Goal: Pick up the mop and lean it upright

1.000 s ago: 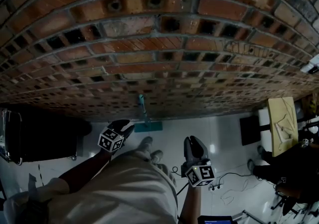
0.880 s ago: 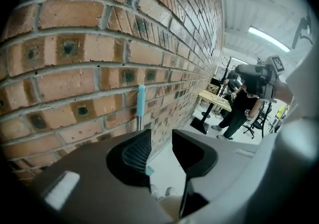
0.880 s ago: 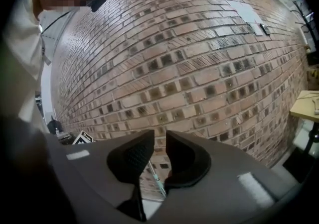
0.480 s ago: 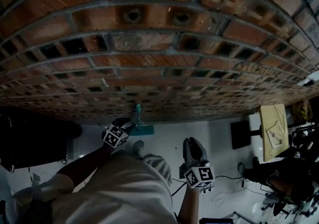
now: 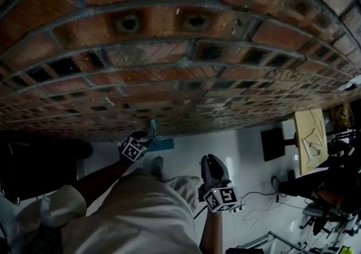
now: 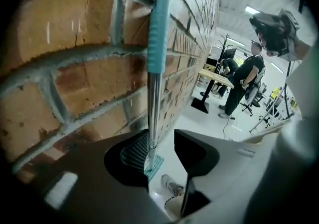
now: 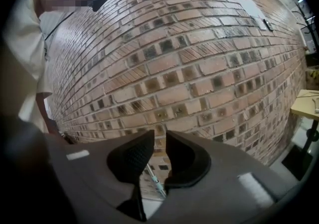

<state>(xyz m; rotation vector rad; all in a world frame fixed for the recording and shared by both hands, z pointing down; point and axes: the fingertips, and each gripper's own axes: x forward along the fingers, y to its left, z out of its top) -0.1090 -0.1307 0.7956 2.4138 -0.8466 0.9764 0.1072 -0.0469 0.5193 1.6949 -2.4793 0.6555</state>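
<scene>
Nearest to the person, the right gripper (image 5: pixel 210 161) hangs low beside the body, its jaws drawn almost together with nothing between them; through the narrow gap its own view shows only a distant stretch of the mop (image 7: pixel 153 178). Farther out, the left gripper (image 5: pixel 148 139) reaches down and forward toward the foot of the brick wall (image 5: pixel 180 78), so it is plainly the nearer hand to the task's thing. Its jaws (image 6: pixel 162 148) have just been opening and now stand about halfway apart. The mop's metal shaft (image 6: pixel 152 108) runs up between them, close against one pad with clear space before the other, so nothing is being squeezed. Beyond the jaws the mop (image 5: pixel 152 128) stands nearly vertical, its long axis running straight up the bricks. Its teal grip (image 6: pixel 157 34) rests against the wall, and its teal head (image 5: pixel 163 144) sits on the pale floor (image 5: pixel 225 145) at the wall's base. The lean looks done; drawing the left gripper straight back off the shaft, without nudging it sideways, seems the remaining move.
</scene>
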